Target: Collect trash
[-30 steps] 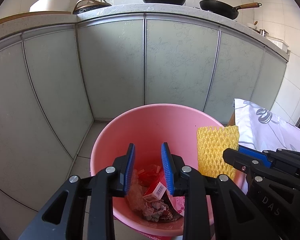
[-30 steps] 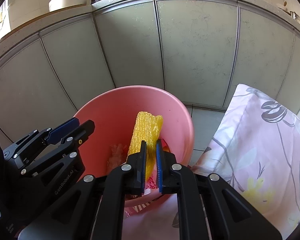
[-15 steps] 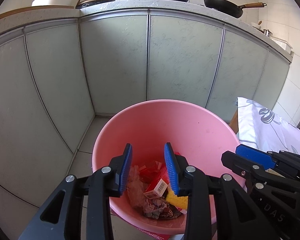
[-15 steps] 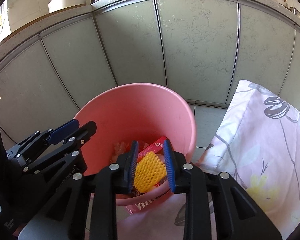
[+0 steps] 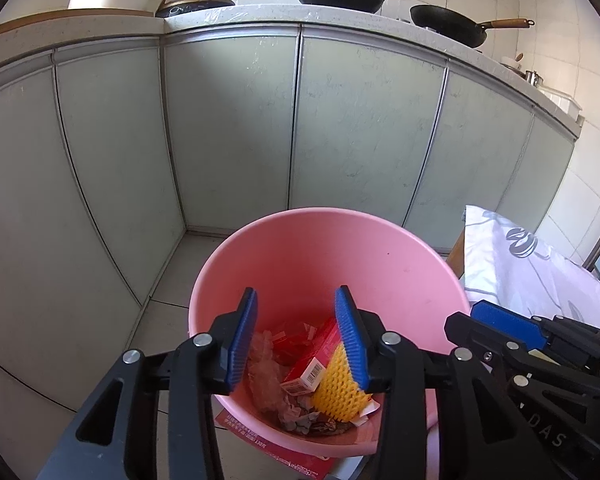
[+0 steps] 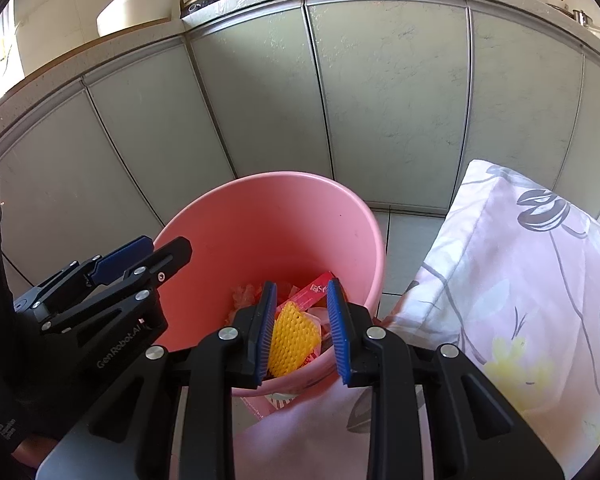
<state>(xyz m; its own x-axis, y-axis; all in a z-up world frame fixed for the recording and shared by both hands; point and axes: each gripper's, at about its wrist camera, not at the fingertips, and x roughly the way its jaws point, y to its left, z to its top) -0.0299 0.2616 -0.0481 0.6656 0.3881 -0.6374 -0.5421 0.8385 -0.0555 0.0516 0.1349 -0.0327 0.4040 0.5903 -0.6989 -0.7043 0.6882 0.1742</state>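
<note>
Fingers (image 6: pixel 342 330) apart, yellow foam net (image 6: pixel 290 340) lying flat in pink bucket (image 6: pixel 260 216)

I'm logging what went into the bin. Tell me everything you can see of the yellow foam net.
The yellow foam net is a soft mesh sleeve with a honeycomb pattern, lying loose and tilted inside the pink bucket. It rests on the other trash, against a red carton. Neither tool touches it; its lower part is hidden.
</note>
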